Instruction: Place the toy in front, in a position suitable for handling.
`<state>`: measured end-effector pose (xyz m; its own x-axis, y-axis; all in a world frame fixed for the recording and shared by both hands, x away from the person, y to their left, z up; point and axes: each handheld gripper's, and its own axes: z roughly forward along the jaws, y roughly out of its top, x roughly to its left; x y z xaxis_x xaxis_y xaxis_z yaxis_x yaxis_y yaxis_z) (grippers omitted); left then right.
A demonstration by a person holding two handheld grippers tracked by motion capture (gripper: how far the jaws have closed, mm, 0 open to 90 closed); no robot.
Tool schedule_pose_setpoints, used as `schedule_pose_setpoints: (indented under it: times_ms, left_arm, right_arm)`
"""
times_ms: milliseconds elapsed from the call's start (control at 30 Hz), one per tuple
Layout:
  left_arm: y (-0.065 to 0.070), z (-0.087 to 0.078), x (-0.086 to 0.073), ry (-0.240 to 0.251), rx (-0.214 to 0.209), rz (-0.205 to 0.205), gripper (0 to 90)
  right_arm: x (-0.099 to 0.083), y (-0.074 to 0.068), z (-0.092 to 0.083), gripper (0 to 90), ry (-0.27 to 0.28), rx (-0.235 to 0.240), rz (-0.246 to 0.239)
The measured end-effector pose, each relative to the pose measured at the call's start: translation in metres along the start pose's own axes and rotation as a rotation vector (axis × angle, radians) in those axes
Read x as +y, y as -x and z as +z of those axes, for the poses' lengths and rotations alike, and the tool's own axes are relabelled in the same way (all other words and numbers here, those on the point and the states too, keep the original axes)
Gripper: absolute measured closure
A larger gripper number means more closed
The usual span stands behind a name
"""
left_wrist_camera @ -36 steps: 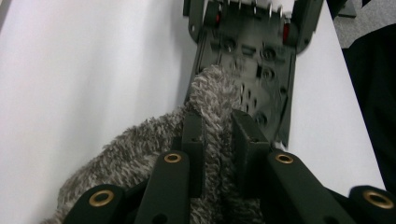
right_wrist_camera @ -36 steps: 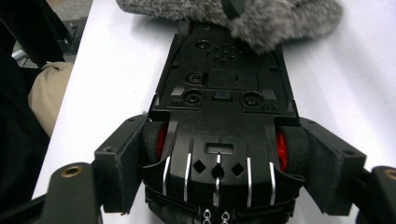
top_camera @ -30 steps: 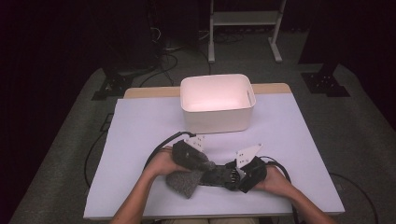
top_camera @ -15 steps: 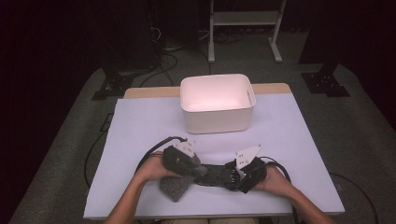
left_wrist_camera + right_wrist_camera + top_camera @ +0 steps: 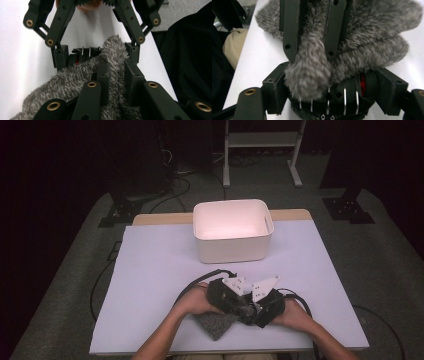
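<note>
A grey fuzzy cloth [image 5: 215,324] lies at the table's front edge, one end lifted. My left gripper [image 5: 242,306] is shut on that end; in the left gripper view its jaws pinch the cloth [image 5: 75,82] just below the tip. My left gripper [image 5: 116,63] points straight at my right gripper [image 5: 96,53], which faces it. My right gripper [image 5: 249,312] stands wide open. In the right gripper view the cloth's tip [image 5: 308,75] and my left gripper [image 5: 312,56] sit between the spread jaws of my right gripper [image 5: 333,83], whose pads do not press on it.
A white bin [image 5: 232,251] stands at the middle back of the white-covered table [image 5: 150,270]. Black cables [image 5: 200,279] trail from the grippers. Beyond the table, on the dark floor, are a white stand [image 5: 260,150] and black tripod feet [image 5: 120,212].
My left hand has moved right with the cloth end, bringing it up against the right gripper and between its open jaws. The right hand has stayed put.
</note>
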<state>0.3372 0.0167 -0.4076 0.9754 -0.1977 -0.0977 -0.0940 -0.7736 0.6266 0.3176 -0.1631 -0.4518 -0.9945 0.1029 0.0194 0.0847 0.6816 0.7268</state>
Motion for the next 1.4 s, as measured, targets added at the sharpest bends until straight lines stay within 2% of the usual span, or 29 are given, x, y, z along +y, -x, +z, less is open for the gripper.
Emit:
schedule_pose_setpoints:
  times_ms: [67,233,433,533,633,767,833,867,933,1033,1233,1400]
  left_arm:
    - [-0.002,0.001,0.000,-0.001,-0.003,-0.004,76.9]
    - [-0.002,0.000,0.000,-0.005,0.001,-0.005,76.9]
    - [-0.001,0.000,0.000,-0.011,0.006,-0.007,76.9]
    - [-0.002,0.000,0.002,-0.017,0.011,-0.001,76.8]
    - [-0.002,0.003,0.007,-0.027,0.003,-0.009,76.7]
    - [0.000,0.010,0.020,-0.053,0.003,0.017,76.7]
    - [-0.001,0.013,0.024,-0.056,0.001,0.005,76.7]
    - [-0.006,0.018,0.028,-0.068,0.008,0.020,76.7]
    - [-0.007,0.020,0.030,-0.064,0.008,0.005,76.8]
    - [-0.008,0.021,0.032,-0.075,0.029,0.013,76.9]
    - [-0.013,0.009,0.021,-0.065,0.071,-0.011,77.0]
    - [-0.018,-0.010,-0.002,-0.053,0.104,-0.064,77.0]
  right_arm:
    - [-0.002,0.001,0.001,22.4,-0.008,0.004,0.019]
    - [-0.002,0.000,0.000,20.7,-0.013,0.006,0.032]
    - [-0.010,-0.003,-0.012,19.6,-0.012,-0.036,0.034]
    - [-0.018,-0.005,-0.015,23.8,-0.014,-0.042,0.034]
    - [-0.018,-0.006,-0.014,24.0,-0.011,-0.047,0.036]
    - [-0.016,-0.006,-0.013,24.0,-0.004,-0.049,0.028]
    - [-0.016,-0.006,-0.013,24.0,-0.001,-0.048,0.030]
    - [-0.017,-0.007,-0.013,24.1,0.004,-0.043,0.044]
    - [-0.017,-0.007,-0.012,24.1,0.010,-0.047,0.040]
    - [-0.018,-0.007,-0.012,24.1,0.012,-0.046,0.043]
    - [-0.018,-0.006,-0.013,24.1,0.012,-0.046,0.039]
    - [-0.018,-0.005,-0.013,24.1,0.012,-0.046,0.035]
